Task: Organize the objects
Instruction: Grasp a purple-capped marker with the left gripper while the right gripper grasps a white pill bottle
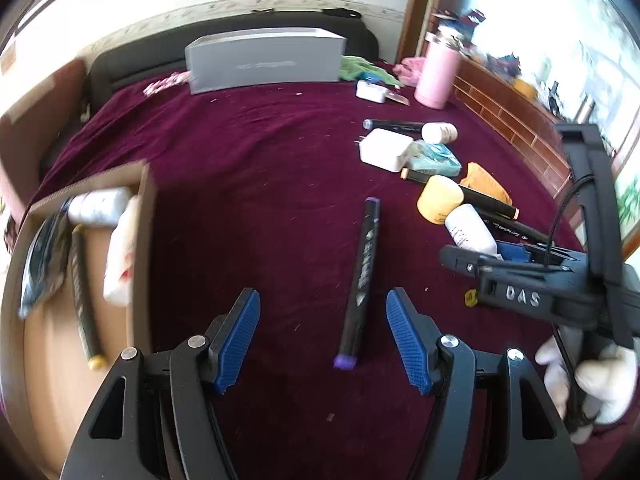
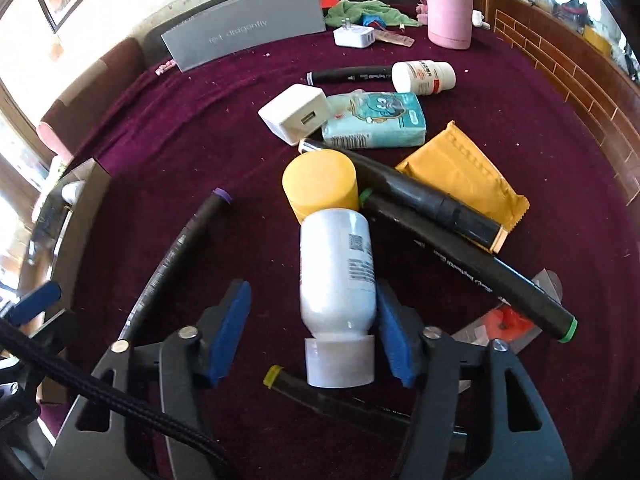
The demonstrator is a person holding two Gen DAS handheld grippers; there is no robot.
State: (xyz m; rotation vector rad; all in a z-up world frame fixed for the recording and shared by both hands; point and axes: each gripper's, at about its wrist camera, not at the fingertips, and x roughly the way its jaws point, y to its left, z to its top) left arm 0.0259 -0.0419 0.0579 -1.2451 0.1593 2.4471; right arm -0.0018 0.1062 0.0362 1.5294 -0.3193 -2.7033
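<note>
Left gripper: we see our blue pads spread wide, gripping nothing, hovering over the maroon cloth.
Purple-capped marker: it lies on the cloth between our left fingers, nearer the right-hand one; we cannot tell whether it touches that pad.
Right gripper: we hold its fingers apart on either side of the white bottle; the right-hand pad looks just against the bottle's side, the left-hand pad clearly apart from it.
White bottle: it lies on its side, cap toward us, base against the yellow cylinder.
Cardboard box: at the left edge of the cloth, we see in it a white bottle, a dark marker with a yellow cap, a white packet and a dark packet.
Pile beyond the bottle: a white charger touching a teal tissue pack, a mustard-coloured packet and a green-capped marker under a second black marker.
Near us: a yellow-capped marker runs beneath the bottle's cap.
Far side: a grey box, a pink tumbler and a white pill bottle.
</note>
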